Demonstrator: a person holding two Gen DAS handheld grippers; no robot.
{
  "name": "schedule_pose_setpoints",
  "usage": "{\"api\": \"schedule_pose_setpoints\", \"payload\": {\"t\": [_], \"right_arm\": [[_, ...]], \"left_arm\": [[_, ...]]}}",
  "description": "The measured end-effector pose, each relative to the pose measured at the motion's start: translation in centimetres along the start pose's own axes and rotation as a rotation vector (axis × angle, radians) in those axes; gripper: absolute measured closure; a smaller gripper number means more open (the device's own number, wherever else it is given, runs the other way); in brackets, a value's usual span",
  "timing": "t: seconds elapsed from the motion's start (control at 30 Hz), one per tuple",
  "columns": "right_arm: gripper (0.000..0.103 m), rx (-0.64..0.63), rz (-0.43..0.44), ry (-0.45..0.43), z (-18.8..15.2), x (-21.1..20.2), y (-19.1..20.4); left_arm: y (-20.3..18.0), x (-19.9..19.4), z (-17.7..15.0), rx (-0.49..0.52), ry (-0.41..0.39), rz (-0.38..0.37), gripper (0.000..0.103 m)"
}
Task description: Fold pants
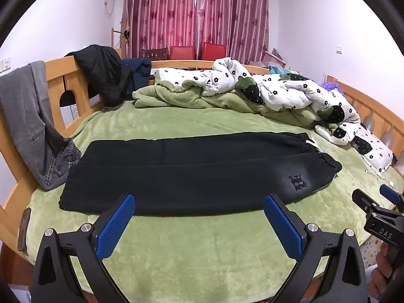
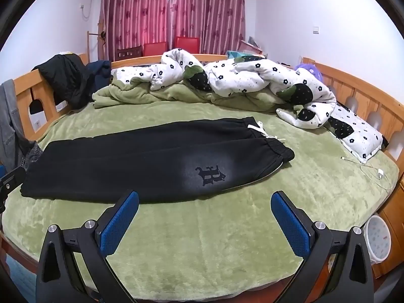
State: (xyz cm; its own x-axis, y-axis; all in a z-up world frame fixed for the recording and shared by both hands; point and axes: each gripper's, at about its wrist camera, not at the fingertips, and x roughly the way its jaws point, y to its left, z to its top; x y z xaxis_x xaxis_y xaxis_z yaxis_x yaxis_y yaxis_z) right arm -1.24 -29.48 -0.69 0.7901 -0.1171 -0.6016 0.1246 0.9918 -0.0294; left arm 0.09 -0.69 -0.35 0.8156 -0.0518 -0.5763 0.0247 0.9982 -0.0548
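Black sweatpants (image 1: pixel 192 171) lie flat across the middle of both frames on a green plush bedspread (image 1: pixel 202 247), already doubled lengthwise with one leg over the other. The elastic waistband (image 2: pixel 277 149) sits toward the right of centre, the leg cuffs toward the left edge. A white drawstring (image 2: pixel 257 127) shows at the waistband. Near the waist, on a faded grey patch, is a dark gothic-style emblem (image 2: pixel 209 175); its letters cannot be made out with certainty.

The left gripper (image 1: pixel 199 214) fills the bottom of the left wrist view, its blue-padded fingers (image 1: pixel 116 227) spread wide apart and holding nothing, hovering just short of the near edge of the sweatpants. The right gripper (image 2: pixel 204 214) sits at the bottom of the right wrist view, likewise spread wide and empty, near the emblem end of the garment. In the left wrist view the right gripper also appears at the lower right edge, with white letters reading "DAS" (image 1: pixel 385 234) on its black body.

A white quilt with black flowers (image 2: pixel 252 83) is bunched across the upper middle. Grey jeans (image 1: pixel 27 121) hang over the wooden bed frame (image 1: pixel 65 75) at the left. A white charging cable (image 2: pixel 371 169) lies at the right. Maroon curtains (image 1: pixel 197 12) hang at the top.
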Motion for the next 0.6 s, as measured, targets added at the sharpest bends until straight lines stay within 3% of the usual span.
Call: {"api": "schedule_pose_setpoints", "payload": {"t": [0.6], "right_arm": [[0.000,-0.007,-0.001,-0.002,0.03,-0.05,-0.48]], "left_arm": [[-0.27,0.25,0.10,-0.012,0.002,0.000,0.000]]}}
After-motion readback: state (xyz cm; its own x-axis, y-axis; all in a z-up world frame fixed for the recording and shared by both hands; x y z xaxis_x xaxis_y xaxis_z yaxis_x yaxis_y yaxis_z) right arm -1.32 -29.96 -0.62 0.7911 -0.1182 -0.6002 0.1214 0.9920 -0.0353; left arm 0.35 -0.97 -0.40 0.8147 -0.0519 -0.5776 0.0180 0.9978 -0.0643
